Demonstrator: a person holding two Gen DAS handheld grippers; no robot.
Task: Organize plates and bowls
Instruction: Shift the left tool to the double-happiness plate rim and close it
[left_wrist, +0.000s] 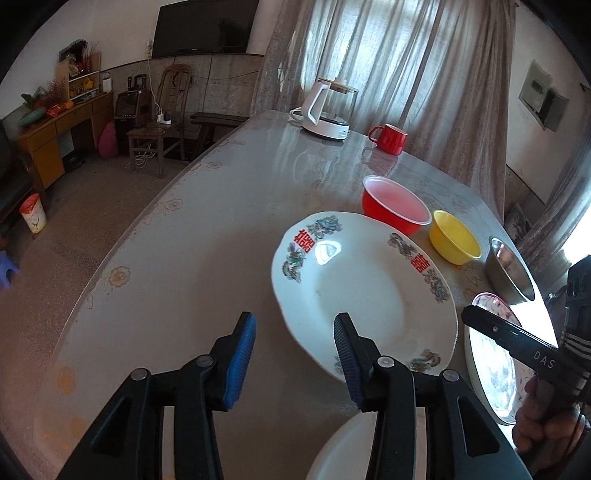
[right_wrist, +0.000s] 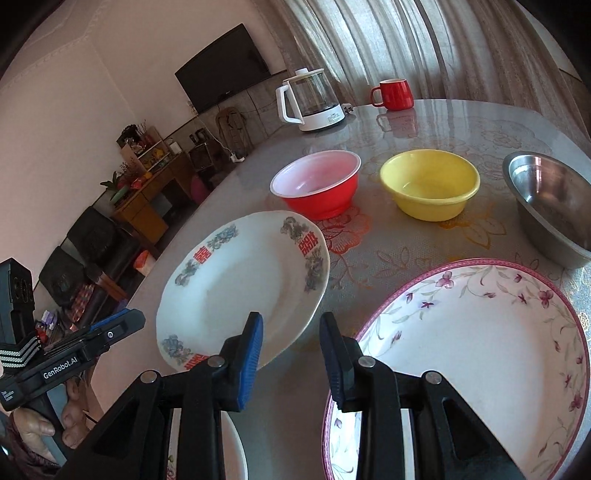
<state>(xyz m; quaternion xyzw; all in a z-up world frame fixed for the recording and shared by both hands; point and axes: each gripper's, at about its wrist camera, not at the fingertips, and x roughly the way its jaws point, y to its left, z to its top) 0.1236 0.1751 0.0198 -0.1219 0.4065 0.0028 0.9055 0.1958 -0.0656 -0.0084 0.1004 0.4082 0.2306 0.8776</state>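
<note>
White plate (right_wrist: 243, 280) apparently tilted, red bowl (right_wrist: 317, 184) just behind

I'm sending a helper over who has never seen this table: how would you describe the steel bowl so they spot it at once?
Start at the round table with the white kettle and red mug at its far side. Nearer stand three bowls in a row: red, yellow, then the steel bowl at the right end, behind the pink-rimmed floral plate. It alone is shiny bare metal.

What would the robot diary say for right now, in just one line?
left gripper: open, empty | right gripper: open, empty | plates: dragon plate, floral plate apart | bowls: red, yellow, steel unstacked
</note>
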